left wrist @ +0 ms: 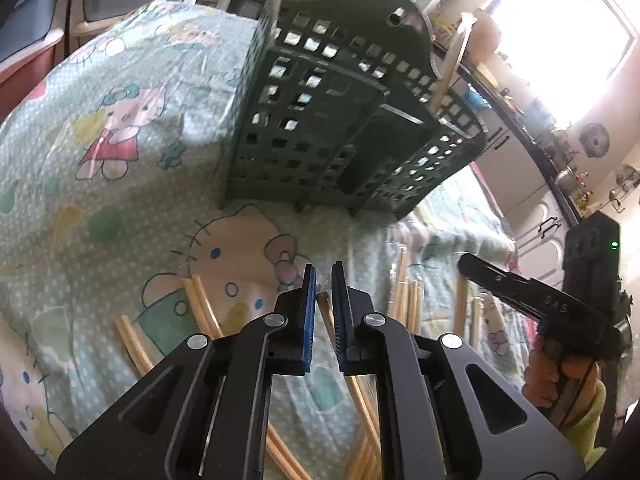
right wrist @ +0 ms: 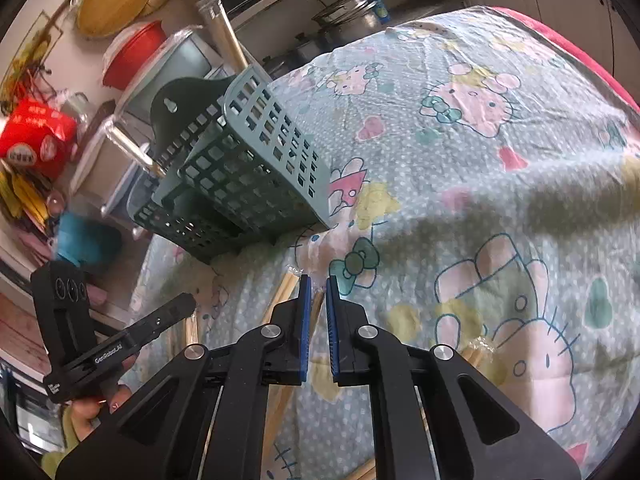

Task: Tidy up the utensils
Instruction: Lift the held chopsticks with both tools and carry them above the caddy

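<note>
A dark green perforated utensil basket (left wrist: 340, 120) stands on the cartoon-print cloth (left wrist: 120, 140); it also shows in the right wrist view (right wrist: 240, 176). Several wooden chopsticks (left wrist: 200, 308) lie loose on the cloth in front of it. My left gripper (left wrist: 324, 280) hovers low over the chopsticks, its blue pads (left wrist: 310, 312) close together around one chopstick (left wrist: 325, 308). My right gripper (right wrist: 316, 292) is just as narrow, with a chopstick (right wrist: 318, 304) between its pads. Each gripper shows in the other's view, right (left wrist: 520, 288) and left (right wrist: 132, 332).
More chopsticks lie at the right (left wrist: 408, 296) and left (right wrist: 192, 328). Kitchen cabinets and a counter with pots (left wrist: 560, 168) stand beyond the table. A red box (right wrist: 36, 140) and shelves of containers sit at the far left.
</note>
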`<action>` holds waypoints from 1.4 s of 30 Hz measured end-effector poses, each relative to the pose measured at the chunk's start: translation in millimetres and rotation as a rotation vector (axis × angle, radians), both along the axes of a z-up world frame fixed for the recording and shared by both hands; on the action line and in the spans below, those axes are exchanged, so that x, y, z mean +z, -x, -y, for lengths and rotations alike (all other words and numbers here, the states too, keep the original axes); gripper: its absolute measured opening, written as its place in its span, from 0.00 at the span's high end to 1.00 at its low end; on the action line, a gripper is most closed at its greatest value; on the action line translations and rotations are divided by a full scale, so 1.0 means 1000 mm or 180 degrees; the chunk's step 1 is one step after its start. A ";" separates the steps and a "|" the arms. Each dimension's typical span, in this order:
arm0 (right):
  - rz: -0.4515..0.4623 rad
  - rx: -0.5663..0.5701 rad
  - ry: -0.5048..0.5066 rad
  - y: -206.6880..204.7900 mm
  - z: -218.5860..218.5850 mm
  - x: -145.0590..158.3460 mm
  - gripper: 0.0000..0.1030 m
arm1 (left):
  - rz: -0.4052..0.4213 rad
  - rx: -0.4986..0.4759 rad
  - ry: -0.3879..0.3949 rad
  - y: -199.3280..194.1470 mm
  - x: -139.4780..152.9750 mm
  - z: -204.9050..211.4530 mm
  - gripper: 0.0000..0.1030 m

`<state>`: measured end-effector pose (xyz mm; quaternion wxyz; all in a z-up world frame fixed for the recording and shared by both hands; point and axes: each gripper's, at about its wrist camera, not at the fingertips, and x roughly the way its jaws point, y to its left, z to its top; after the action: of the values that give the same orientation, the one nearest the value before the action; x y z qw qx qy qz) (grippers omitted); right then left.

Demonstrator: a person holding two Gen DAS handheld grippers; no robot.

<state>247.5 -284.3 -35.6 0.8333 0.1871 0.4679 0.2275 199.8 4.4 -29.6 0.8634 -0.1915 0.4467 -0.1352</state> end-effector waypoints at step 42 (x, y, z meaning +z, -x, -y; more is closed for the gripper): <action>0.2053 -0.0048 0.0317 0.084 -0.013 0.168 0.96 | 0.1316 -0.0362 0.0061 0.021 0.171 0.028 1.00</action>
<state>163.5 -271.4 132.5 0.9483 0.0678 0.1889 0.2457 178.7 -23.1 141.2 0.9258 -0.1423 0.2688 -0.2244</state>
